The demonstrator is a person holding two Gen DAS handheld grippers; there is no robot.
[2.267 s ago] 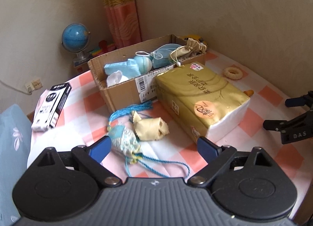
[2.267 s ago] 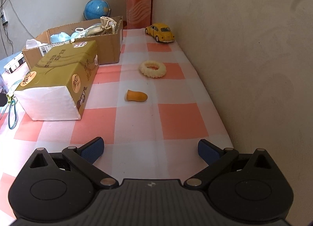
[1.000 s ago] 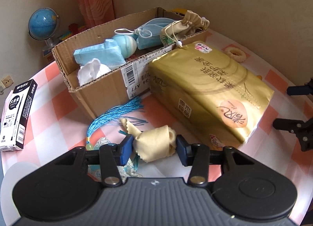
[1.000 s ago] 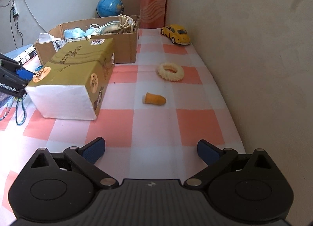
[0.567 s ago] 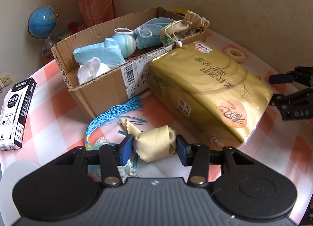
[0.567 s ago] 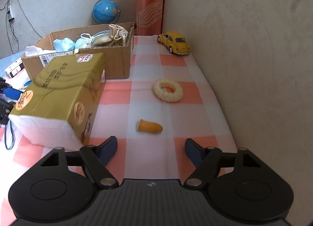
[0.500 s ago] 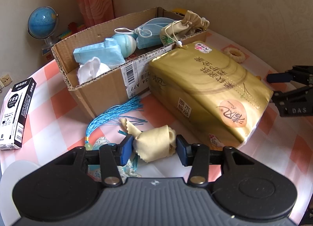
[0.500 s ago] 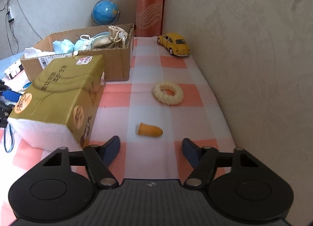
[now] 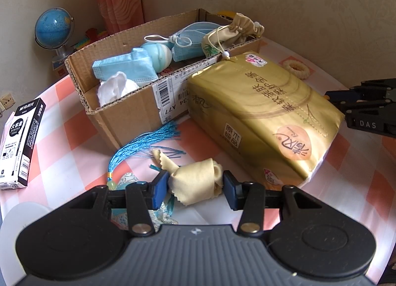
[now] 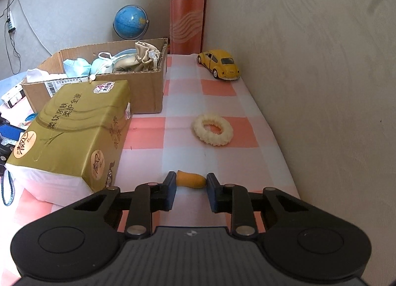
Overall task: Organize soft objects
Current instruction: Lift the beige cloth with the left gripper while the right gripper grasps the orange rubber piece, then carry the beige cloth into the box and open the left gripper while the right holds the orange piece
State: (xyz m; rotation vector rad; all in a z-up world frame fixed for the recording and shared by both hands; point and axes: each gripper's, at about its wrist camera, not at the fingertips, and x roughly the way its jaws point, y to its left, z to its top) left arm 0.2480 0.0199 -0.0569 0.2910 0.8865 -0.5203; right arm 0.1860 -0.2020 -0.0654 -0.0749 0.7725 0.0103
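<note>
My left gripper (image 9: pixel 195 186) is shut on a crumpled pale-yellow cloth (image 9: pixel 198 177), low over the checked tablecloth in front of the cardboard box (image 9: pixel 138 110). The box holds blue face masks (image 9: pixel 128 66), a white tissue and a beige drawstring pouch (image 9: pixel 230 31). A blue tasselled sachet (image 9: pixel 143 142) lies just under and left of the cloth. In the right wrist view my right gripper (image 10: pixel 190 187) is closing on a small orange rubbery cone (image 10: pixel 191 179) lying on the table, its pads against both ends. A cream scrunchie (image 10: pixel 212 130) lies beyond it.
A large gold tissue pack (image 9: pixel 262 113) lies between the two grippers, against the box. A yellow toy car (image 10: pixel 220 64) stands by the wall at the far right. A globe (image 10: pixel 130 22) and curtain fill the corner. A black-and-white pen box (image 9: pixel 22 142) lies at the left.
My right gripper has moved forward up to the orange cone and its jaws have closed from wide open onto it. The left gripper holds the cloth as before.
</note>
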